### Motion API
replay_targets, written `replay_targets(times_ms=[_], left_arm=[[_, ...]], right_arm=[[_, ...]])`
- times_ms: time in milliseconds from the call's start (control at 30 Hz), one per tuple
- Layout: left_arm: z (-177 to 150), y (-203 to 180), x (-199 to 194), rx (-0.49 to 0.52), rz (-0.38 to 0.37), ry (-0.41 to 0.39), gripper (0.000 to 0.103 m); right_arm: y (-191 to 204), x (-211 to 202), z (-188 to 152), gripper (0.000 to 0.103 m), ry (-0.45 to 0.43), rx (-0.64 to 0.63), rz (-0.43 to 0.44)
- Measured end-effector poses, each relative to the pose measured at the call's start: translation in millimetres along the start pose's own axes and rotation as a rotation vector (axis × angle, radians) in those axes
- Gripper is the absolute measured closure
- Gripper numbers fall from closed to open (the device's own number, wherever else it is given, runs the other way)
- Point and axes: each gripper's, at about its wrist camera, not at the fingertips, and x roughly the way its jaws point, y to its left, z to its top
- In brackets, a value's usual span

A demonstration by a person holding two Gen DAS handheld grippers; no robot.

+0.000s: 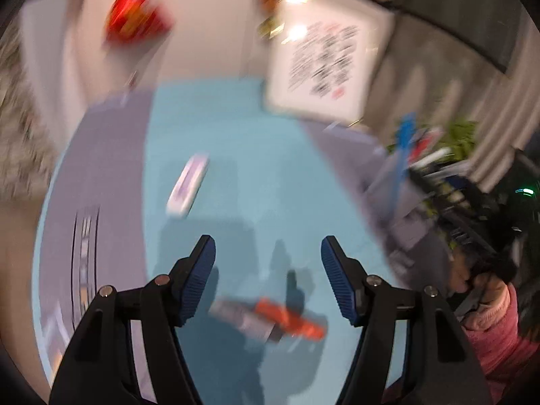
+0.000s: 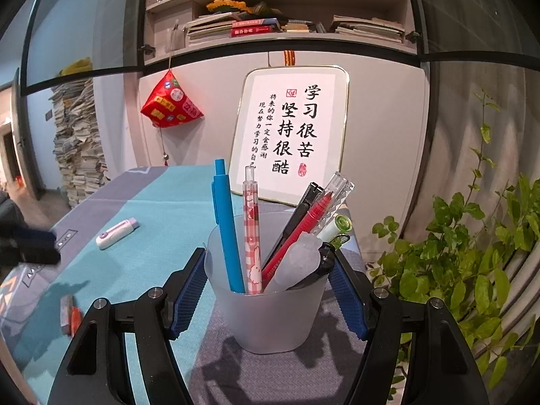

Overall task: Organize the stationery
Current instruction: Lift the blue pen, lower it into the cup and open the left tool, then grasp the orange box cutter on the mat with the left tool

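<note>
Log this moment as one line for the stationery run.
right gripper: shut on pen cup | left gripper: jaws open, empty, above orange item | correction tape: on mat, loose

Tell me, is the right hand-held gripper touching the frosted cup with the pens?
Touching. The right wrist view shows the right hand-held gripper with both blue pads pressed against the frosted cup's sides.

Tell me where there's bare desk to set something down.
Free: the teal mat between the white correction tape and the pen cup. Crowded: the cup, packed with pens, and the near-left edge by the orange item.
</note>
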Motion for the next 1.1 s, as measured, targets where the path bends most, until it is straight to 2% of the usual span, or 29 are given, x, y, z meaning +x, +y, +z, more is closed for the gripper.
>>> replay_targets(times_ms=[67, 167, 267, 300, 400, 467, 567, 733, 933, 1000, 1100], left_arm=[[-7, 9, 5, -0.077, -0.006, 0.05, 0.041], [-14, 9, 4, -0.106, -0.017, 0.066, 0.041], [-19, -1, 2, -0.128, -0.109, 0.102, 0.046], [-21, -6, 4, -0.117, -0.118, 0.127, 0.048], [-31, -22, 13, -0.077, -0.074, 0.191, 0.059], [-37, -25, 21, -0.083, -0.074, 0.249, 0.065], [-44, -26, 31, -0.102, -0.079, 0.311, 0.069], [-39, -26, 38, -0.167, -0.075, 0.299, 0.069], [-26, -28, 47, -0.213, -0.007, 0.29, 0.067], [-20, -29, 51, -0.207, 0.013, 0.29, 0.068], [-15, -34, 55, -0.162, 0.067, 0.281, 0.075]], right_arm=[[1, 0, 1, 0.031, 0.002, 0.001, -0.003], [0, 1, 2, 0.031, 0.004, 0.002, -0.008], [0, 1, 2, 0.031, 0.006, 0.003, -0.008], [0, 1, 2, 0.031, 0.007, 0.003, -0.008], [0, 1, 2, 0.031, 0.005, 0.003, -0.009], [0, 0, 2, 0.031, 0.003, 0.003, -0.008], [0, 1, 2, 0.031, 0.005, 0.002, -0.007], [0, 1, 2, 0.031, 0.002, 0.002, -0.003], [-1, 2, 2, 0.031, 0.002, 0.005, 0.004], [0, 2, 2, 0.031, 0.001, 0.005, 0.006], [-1, 2, 2, 0.031, 0.001, 0.006, 0.004]])
